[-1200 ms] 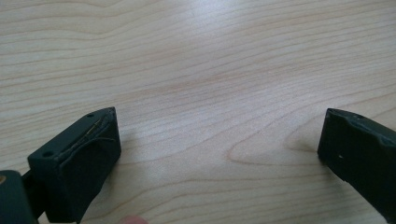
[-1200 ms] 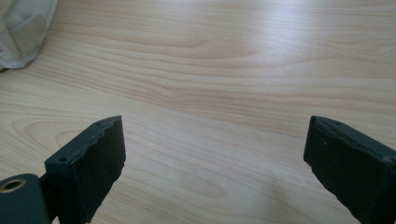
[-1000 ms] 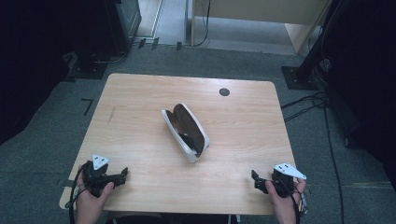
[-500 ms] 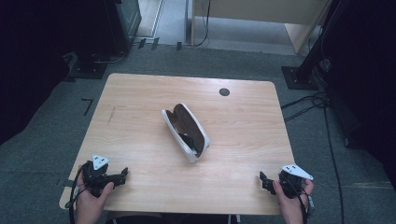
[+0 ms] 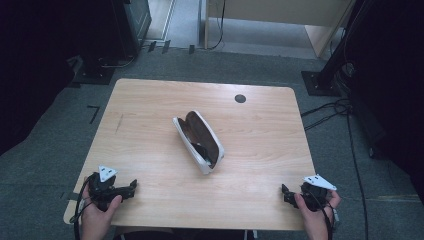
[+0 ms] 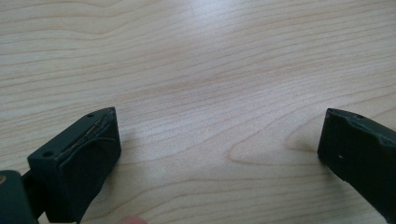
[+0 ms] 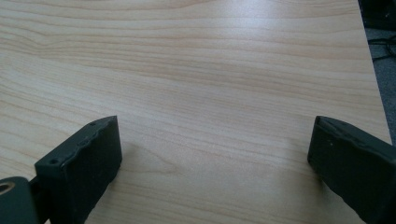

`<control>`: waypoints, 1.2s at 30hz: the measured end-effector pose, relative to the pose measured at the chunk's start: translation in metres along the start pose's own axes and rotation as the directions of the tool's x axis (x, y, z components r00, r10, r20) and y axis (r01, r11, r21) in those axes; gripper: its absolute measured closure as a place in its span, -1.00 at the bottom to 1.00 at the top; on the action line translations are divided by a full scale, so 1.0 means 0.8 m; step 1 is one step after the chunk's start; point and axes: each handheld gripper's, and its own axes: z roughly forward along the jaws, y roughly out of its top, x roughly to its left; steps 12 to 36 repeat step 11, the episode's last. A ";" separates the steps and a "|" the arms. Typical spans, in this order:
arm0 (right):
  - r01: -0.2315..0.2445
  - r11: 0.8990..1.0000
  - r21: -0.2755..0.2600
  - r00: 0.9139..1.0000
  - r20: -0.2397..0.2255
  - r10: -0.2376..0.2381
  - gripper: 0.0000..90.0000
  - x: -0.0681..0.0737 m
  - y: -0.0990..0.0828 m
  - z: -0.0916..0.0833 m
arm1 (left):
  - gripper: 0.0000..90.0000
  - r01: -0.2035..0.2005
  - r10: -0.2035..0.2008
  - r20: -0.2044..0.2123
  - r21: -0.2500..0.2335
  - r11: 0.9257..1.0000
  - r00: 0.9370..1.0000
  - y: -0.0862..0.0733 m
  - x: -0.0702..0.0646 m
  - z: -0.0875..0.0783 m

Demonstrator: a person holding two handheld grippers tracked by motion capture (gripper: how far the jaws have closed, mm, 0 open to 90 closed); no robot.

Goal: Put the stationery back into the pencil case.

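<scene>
Your left gripper (image 5: 131, 187) and right gripper (image 5: 286, 194) both gape wide, holding nothing. Ahead between them, the open glasses case (image 5: 199, 140) lies on the tabletop (image 5: 150, 115), long axis diagonal, near end toward your right gripper.

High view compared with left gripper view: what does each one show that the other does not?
High view alone: an open glasses case lying mid-table, a dark round spot near the far edge, both hands, the right gripper. Left gripper view alone: a close look at its two black jaws standing wide apart. Both: the left gripper and the wooden table.
</scene>
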 end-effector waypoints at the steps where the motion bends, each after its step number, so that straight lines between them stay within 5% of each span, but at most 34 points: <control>1: 0.003 1.000 -0.002 1.000 -0.002 -0.003 -0.95 0.000 0.000 0.001 | -1.00 0.000 0.000 0.000 0.000 1.000 1.000 0.000 0.000 0.000; 36: 0.004 1.000 -0.001 1.000 -0.002 -0.004 -0.95 0.000 0.000 0.000 | -1.00 0.000 0.000 0.000 -0.001 1.000 1.000 0.000 0.000 0.000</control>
